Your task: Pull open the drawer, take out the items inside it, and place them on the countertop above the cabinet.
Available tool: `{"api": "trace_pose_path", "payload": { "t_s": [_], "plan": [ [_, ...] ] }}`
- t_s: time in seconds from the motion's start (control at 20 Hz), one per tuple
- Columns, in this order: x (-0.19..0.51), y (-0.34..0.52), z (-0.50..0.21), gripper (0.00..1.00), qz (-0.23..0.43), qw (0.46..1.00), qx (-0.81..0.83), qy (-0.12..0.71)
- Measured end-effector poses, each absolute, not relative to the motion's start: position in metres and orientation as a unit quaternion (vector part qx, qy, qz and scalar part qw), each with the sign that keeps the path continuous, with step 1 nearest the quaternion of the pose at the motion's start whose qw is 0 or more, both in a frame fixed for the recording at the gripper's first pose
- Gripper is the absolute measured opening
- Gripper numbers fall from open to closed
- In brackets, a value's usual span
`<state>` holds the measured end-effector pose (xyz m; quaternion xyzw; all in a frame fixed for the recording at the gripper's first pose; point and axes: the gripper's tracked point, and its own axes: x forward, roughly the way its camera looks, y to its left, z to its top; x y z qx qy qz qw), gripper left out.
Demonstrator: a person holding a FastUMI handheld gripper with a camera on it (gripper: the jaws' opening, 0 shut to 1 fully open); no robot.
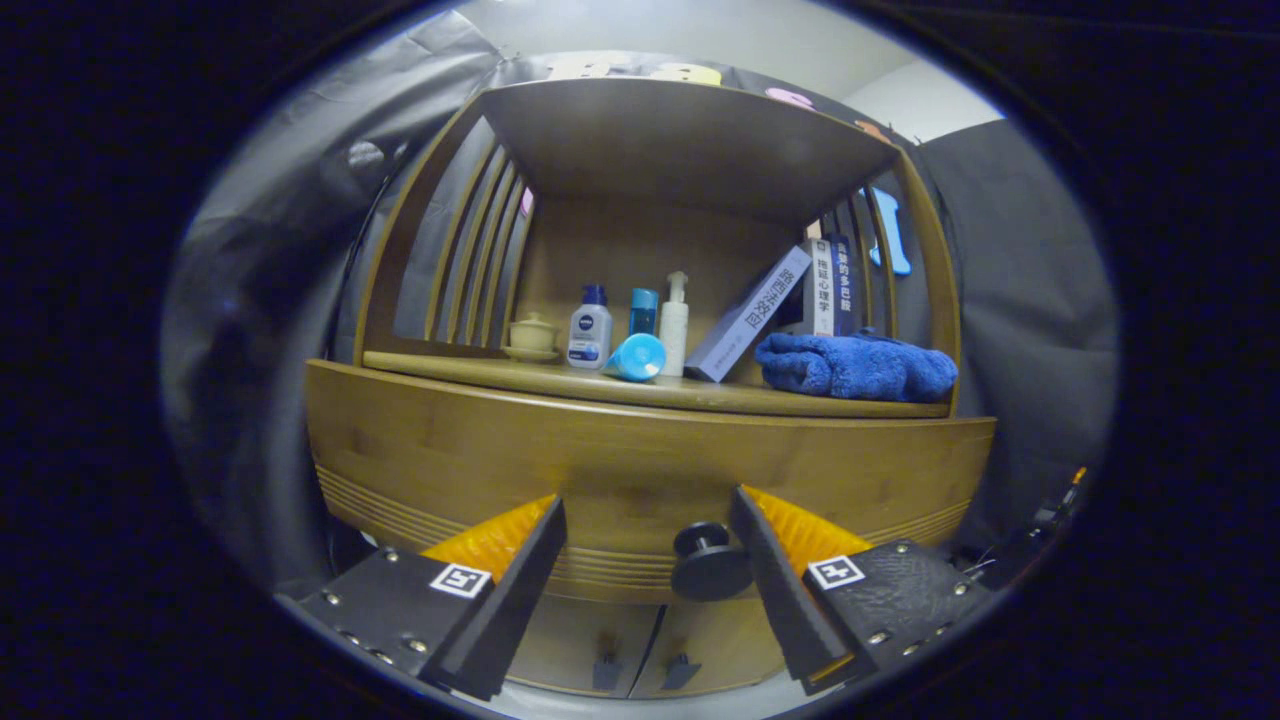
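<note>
Jaws standing apart before the shut wooden drawer front (640, 470)
Gripper (648, 530) is hovering, round dark knob (708, 562) sitting between the fingers nearer the right; stiff, small, probably slippery, best pinched squarely

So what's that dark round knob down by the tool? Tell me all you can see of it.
The knob is a dark, matte, mushroom-shaped pull: a flat round disc on a short stem, fixed to the wooden drawer front. The drawer looks closed. The knob sits between the open tool's fingers, close beside the right one; whether they touch is unclear.
</note>
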<state>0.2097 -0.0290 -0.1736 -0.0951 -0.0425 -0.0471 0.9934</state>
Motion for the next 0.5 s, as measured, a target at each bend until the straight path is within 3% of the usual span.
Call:
{"api": "trace_pose_path", "payload": {
  "t_s": [0.35, 0.5],
  "plan": [
    [0.248, -0.030, -0.169, 0.99, -0.034, 0.993, -0.097, -0.061],
    [0.244, -0.033, -0.171, 0.99, -0.038, 0.998, -0.049, -0.032]
  ]
}}
